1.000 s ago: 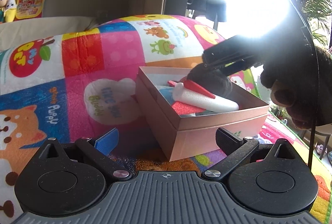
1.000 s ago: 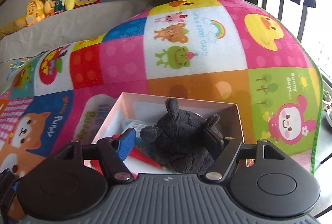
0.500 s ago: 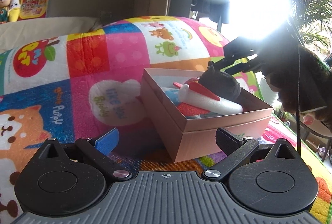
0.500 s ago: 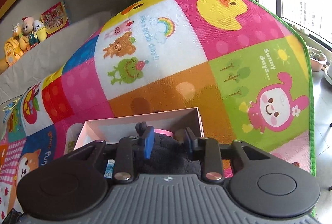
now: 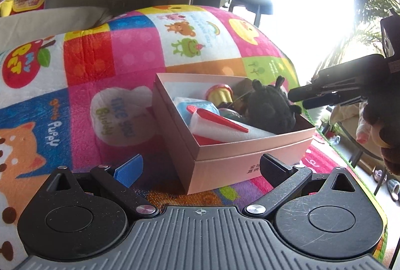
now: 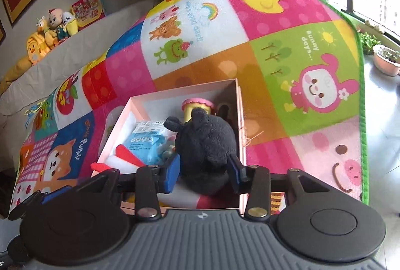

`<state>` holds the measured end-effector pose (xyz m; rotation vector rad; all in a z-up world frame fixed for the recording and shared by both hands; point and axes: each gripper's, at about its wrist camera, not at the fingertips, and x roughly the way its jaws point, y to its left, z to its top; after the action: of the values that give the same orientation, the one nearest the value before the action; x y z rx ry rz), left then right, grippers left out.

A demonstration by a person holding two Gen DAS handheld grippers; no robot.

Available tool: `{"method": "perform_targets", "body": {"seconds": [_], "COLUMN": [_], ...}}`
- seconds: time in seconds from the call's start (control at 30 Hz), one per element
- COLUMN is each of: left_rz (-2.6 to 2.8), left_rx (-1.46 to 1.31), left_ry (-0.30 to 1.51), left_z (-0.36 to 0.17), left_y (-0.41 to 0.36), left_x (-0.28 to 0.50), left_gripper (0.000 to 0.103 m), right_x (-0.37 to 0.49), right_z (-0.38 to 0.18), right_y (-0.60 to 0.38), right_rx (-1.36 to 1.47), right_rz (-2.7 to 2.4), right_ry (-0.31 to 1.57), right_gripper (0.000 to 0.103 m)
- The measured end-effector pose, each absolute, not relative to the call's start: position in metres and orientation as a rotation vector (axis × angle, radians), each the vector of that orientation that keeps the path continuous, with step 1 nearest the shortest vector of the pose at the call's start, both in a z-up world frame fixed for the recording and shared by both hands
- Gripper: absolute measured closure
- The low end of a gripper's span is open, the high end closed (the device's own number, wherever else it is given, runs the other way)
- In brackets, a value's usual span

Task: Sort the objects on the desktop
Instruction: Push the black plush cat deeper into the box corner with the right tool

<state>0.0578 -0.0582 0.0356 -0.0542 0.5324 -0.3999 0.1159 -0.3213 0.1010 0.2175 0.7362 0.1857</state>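
With its jaws parted beside the dark grey plush toy (image 6: 206, 142) in the pink cardboard box (image 6: 241, 145), the right hand-held gripper (image 6: 203, 171) appears mid-release; retreat likely comes next. Left hand-held gripper (image 5: 200, 167) hangs wide, empty.

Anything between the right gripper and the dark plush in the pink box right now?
Nothing visible. The right gripper has its fingers on either side of the dark plush toy, which sits in the pink box beside the blue packet. Whether the pads touch it, I cannot tell.
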Motion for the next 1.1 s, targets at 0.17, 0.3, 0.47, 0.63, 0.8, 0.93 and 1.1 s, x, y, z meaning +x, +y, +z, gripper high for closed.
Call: {"method": "perform_targets", "body": {"seconds": [0.17, 0.3, 0.47, 0.63, 0.8, 0.93, 1.1], "left_rz": [-0.369, -0.371, -0.391, -0.435, -0.385, -0.339, -0.299], "left_rx": [0.044, 0.029, 0.06, 0.025, 0.014, -0.033, -0.016], "left_ry": [0.541, 0.563, 0.602, 0.613, 0.58, 0.585, 0.589], "left_z": [0.045, 0.05, 0.048, 0.045, 0.047, 0.047, 0.05], "left_y": [-0.073, -0.076, -0.084, -0.081, -0.06, -0.024, -0.002], "left_x": [0.065, 0.073, 0.078, 0.079, 0.077, 0.081, 0.079], "left_gripper": [0.001, 0.003, 0.031, 0.026, 0.011, 0.011, 0.011], "right_x": [0.111, 0.117, 0.134, 0.147, 0.147, 0.155, 0.175], "right_z": [0.099, 0.088, 0.068, 0.05, 0.055, 0.056, 0.059], "right_y": [-0.335, -0.345, -0.362, -0.354, -0.326, -0.29, -0.24], "right_rx": [0.217, 0.264, 0.477, 0.66, 0.612, 0.566, 0.482], "right_rz": [0.127, 0.12, 0.145, 0.266, 0.257, 0.342, 0.385], "right_ry": [0.658, 0.646, 0.655, 0.717, 0.744, 0.774, 0.772], "right_gripper": [0.058, 0.047, 0.021, 0.0, 0.0, 0.0, 0.0]}}
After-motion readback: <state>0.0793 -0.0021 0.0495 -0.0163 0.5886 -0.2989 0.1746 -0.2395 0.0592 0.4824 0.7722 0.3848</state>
